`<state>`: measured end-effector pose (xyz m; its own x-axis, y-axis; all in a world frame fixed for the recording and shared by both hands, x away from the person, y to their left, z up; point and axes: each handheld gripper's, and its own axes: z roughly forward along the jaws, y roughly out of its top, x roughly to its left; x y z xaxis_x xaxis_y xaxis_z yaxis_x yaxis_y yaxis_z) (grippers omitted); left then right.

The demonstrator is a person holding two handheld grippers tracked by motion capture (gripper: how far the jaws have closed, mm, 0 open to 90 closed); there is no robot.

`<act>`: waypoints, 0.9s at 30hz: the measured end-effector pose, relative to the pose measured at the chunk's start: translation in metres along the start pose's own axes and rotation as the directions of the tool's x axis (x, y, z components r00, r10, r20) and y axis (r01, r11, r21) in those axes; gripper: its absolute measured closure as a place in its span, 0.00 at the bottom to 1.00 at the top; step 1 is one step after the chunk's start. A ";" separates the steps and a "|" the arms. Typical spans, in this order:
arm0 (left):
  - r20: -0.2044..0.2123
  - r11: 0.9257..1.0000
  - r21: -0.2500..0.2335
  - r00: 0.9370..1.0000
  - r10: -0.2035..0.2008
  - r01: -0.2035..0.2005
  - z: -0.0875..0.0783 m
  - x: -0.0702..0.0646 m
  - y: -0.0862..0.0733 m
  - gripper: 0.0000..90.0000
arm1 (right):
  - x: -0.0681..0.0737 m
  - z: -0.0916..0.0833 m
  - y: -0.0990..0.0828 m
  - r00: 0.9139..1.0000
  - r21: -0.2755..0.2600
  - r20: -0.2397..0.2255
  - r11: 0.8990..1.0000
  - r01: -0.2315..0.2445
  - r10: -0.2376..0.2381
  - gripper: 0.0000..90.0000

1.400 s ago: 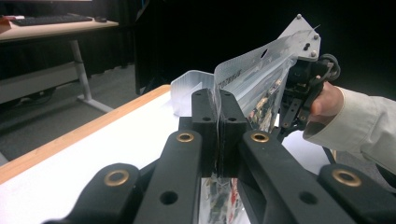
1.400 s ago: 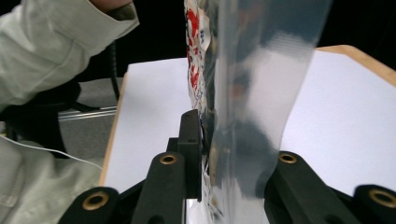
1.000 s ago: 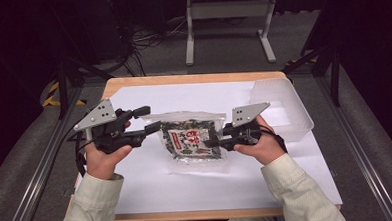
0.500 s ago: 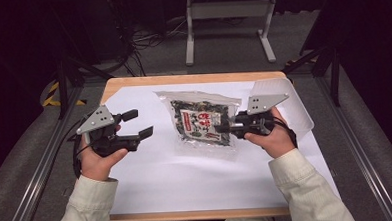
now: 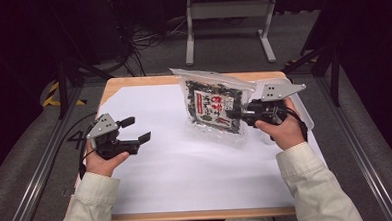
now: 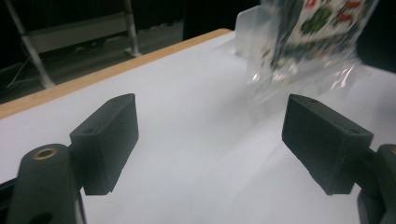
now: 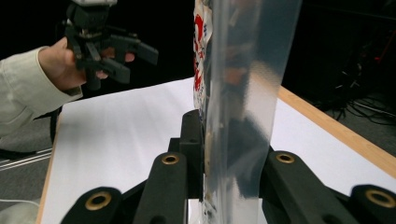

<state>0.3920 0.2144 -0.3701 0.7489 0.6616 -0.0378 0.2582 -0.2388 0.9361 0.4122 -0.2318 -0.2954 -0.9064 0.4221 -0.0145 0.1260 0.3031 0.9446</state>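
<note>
Left tongs (image 5: 135, 129) have just been opening, nothing between; right tongs (image 5: 235, 113) clamped.

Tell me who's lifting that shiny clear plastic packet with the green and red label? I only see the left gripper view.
Observer: The right hand-held gripper, shut on the edge of the clear plastic packet with the green and red label.
Operator: Is it lying flat?
Observer: No, the right gripper view shows it upright between the jaws.
Operator: Where's my gripper from above?
Observer: The left hand-held gripper is over the left side of the white paper sheet, apart from the packet. Its jaws have just been opening, with nothing between them.
</note>
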 end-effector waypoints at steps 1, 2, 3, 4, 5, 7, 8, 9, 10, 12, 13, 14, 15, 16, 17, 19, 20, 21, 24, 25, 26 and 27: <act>-0.008 1.000 0.004 1.000 0.002 -0.002 0.002 0.002 -0.004 0.22 | -0.001 -0.002 0.000 1.000 -0.002 0.007 1.000 -0.004 0.004 0.84; -0.008 1.000 0.004 1.000 0.002 -0.002 0.002 0.002 -0.004 0.22 | -0.003 -0.003 0.000 1.000 -0.004 0.013 1.000 -0.005 0.005 0.84; -0.011 1.000 0.007 1.000 -0.003 0.003 0.005 0.006 -0.009 0.22 | -0.003 -0.003 0.000 1.000 -0.004 0.013 1.000 -0.005 0.005 0.84; -0.013 1.000 0.012 1.000 -0.006 0.006 0.006 0.008 -0.013 0.22 | -0.005 -0.005 0.000 1.000 -0.008 0.023 1.000 -0.009 0.009 0.84; -0.020 1.000 0.023 1.000 -0.003 0.003 0.008 0.009 -0.016 0.22 | -0.007 -0.007 0.000 1.000 -0.009 0.029 1.000 -0.010 0.010 0.84; -0.037 0.999 0.044 0.999 0.016 -0.015 0.012 0.011 -0.022 0.22 | -0.010 -0.010 0.000 0.999 -0.013 0.045 1.000 -0.014 0.014 0.84; -0.035 0.998 0.055 0.999 0.018 -0.016 0.014 0.012 -0.025 0.22 | -0.012 -0.011 0.000 0.999 -0.015 0.049 1.000 -0.017 0.018 0.84; -0.033 0.998 0.066 0.999 0.023 -0.021 0.016 0.013 -0.027 0.22 | -0.013 -0.013 0.000 0.998 -0.019 0.054 1.000 -0.019 0.020 0.84; -0.033 0.997 0.074 0.999 0.030 -0.028 0.018 0.014 -0.030 0.22 | -0.014 -0.014 0.000 0.998 -0.022 0.058 1.000 -0.022 0.024 0.84; -0.026 0.997 0.072 0.999 0.022 -0.020 0.019 0.016 -0.033 0.22 | -0.017 -0.016 0.001 0.997 -0.024 0.071 0.999 -0.026 0.027 0.84; -0.023 0.998 0.064 1.000 0.016 -0.015 0.019 0.016 -0.034 0.22 | -0.018 -0.016 0.001 0.997 -0.024 0.076 0.999 -0.029 0.030 0.84; -0.023 0.998 0.064 1.000 0.016 -0.015 0.019 0.016 -0.034 0.22 | -0.018 -0.016 0.001 0.997 -0.024 0.076 0.999 -0.029 0.030 0.84; -0.019 0.998 0.062 1.000 0.018 -0.016 0.019 0.018 -0.035 0.21 | -0.020 -0.017 0.000 0.996 -0.026 0.080 0.999 -0.035 0.037 0.84; -0.001 0.999 0.045 1.000 0.009 -0.009 0.020 0.020 -0.038 0.21 | -0.021 -0.018 0.000 0.996 -0.024 0.083 0.999 -0.037 0.038 0.84; 0.006 0.999 0.036 1.000 0.007 -0.007 0.020 0.021 -0.039 0.21 | -0.021 -0.018 0.000 0.996 -0.025 0.085 0.999 -0.037 0.039 0.84; 0.028 0.999 0.024 0.999 -0.026 0.026 0.020 0.023 -0.042 0.21 | -0.023 -0.018 -0.001 0.995 -0.025 0.090 0.999 -0.040 0.042 0.84; 0.028 0.999 0.024 0.999 -0.026 0.026 0.020 0.023 -0.042 0.21 | -0.023 -0.018 -0.001 0.995 -0.025 0.090 0.999 -0.040 0.042 0.84; 0.034 0.999 0.013 0.999 -0.037 0.037 0.020 0.025 -0.043 0.21 | -0.023 -0.019 -0.001 0.995 -0.025 0.092 0.999 -0.041 0.043 0.84; 0.030 0.999 0.004 0.999 -0.041 0.041 0.019 0.027 -0.043 0.21 | -0.026 -0.022 -0.001 0.993 -0.027 0.107 0.999 -0.045 0.047 0.84; 0.030 0.999 0.003 0.999 -0.040 0.039 0.019 0.026 -0.043 0.21 | -0.026 -0.023 -0.001 0.993 -0.029 0.112 0.999 -0.046 0.049 0.84; 0.030 0.999 0.005 0.999 -0.039 0.039 0.019 0.026 -0.044 0.21 | -0.027 -0.025 -0.001 0.991 -0.029 0.120 0.998 -0.047 0.050 0.84; 0.029 1.000 0.006 0.999 -0.024 0.024 0.019 0.026 -0.043 0.21 | -0.029 -0.027 -0.001 0.991 -0.031 0.126 0.998 -0.048 0.052 0.84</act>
<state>0.4120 0.2287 -0.4183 0.7601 0.6460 -0.0705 0.2796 -0.2272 0.9329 0.4272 -0.2672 -0.2874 -0.8406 0.5416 -0.0071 0.1568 0.2557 0.9539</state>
